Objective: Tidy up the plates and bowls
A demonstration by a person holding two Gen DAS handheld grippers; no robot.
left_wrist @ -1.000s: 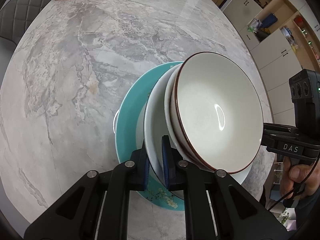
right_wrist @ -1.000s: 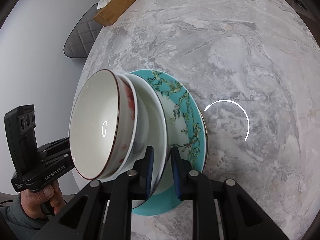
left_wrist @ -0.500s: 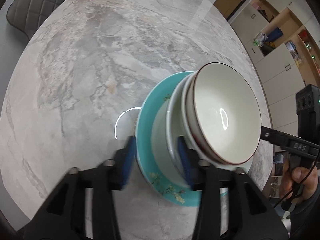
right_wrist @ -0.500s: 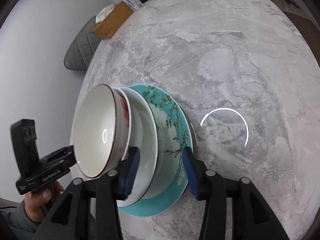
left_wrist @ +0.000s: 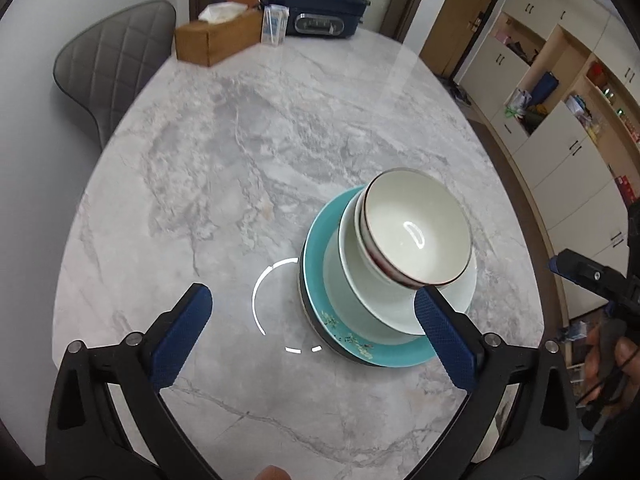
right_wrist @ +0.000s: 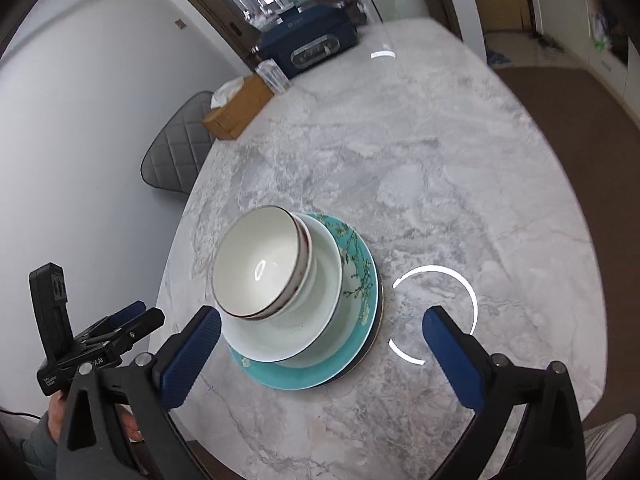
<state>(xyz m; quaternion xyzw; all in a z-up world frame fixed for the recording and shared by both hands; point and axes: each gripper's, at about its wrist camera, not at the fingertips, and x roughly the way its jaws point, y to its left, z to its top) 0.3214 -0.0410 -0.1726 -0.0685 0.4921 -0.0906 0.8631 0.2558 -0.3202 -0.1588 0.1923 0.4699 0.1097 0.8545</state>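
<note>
A stack of dishes rests on the marble table (left_wrist: 240, 160). At the bottom is a teal blossom-pattern plate (left_wrist: 314, 264) with a dark rim under it. A wide white bowl (left_wrist: 348, 280) sits on it, then nested bowls, the top one brown-rimmed (left_wrist: 416, 228). The same stack shows in the right wrist view, with the teal plate (right_wrist: 360, 276) and the top bowl (right_wrist: 260, 264). My left gripper (left_wrist: 312, 294) hangs above the stack's near-left side, its jaws opening wide, with no pad touching anything. My right gripper (right_wrist: 322, 316) does the same from the other side.
At the table's far end stand a wooden tissue box (left_wrist: 216, 36), a clear box (left_wrist: 274, 26) and a dark blue appliance (left_wrist: 316, 8). A grey quilted chair (left_wrist: 116, 64) is at the far left. Cupboards and open shelves (left_wrist: 560, 100) line the right. The table edge runs close behind the stack.
Both grippers were shut on opposite edges of the stack. They have let go, spread wide, and risen up and back. The stack has stayed on the table.
</note>
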